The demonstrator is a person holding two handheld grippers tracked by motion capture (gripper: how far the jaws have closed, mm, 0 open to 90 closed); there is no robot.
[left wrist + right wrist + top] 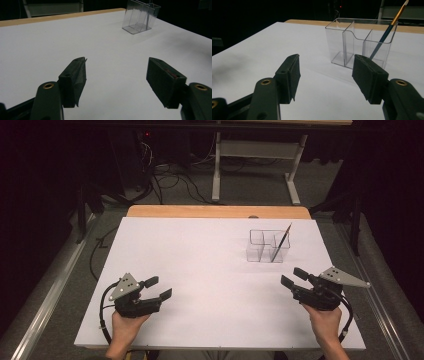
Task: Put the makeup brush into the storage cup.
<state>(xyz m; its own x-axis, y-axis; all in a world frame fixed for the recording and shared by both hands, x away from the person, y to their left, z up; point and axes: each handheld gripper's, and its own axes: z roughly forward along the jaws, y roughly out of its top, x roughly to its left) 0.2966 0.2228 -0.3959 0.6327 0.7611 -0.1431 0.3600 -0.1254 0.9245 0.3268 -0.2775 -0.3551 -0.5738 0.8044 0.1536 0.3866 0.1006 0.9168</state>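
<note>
A clear plastic organiser [267, 245] with several compartments stands on the white table top [210, 270], right of centre and toward the far side. A thin paintbrush [281, 241] leans in its right compartment, tip up. In the right gripper view the organiser [359, 42] and the brush [387, 32] sit just beyond the jaws. My left gripper [158, 288] rests open near the front left, nothing between its jaws. My right gripper [294, 277] is open at the front right, pointing toward the organiser, also with nothing in it. From the left gripper view the organiser [140, 16] is far off.
The white sheet covers a wooden table whose bare edge [215, 211] shows at the back. Beyond it stand a white metal frame [255, 165] and loose cables on a grey floor. Dark curtains close both sides.
</note>
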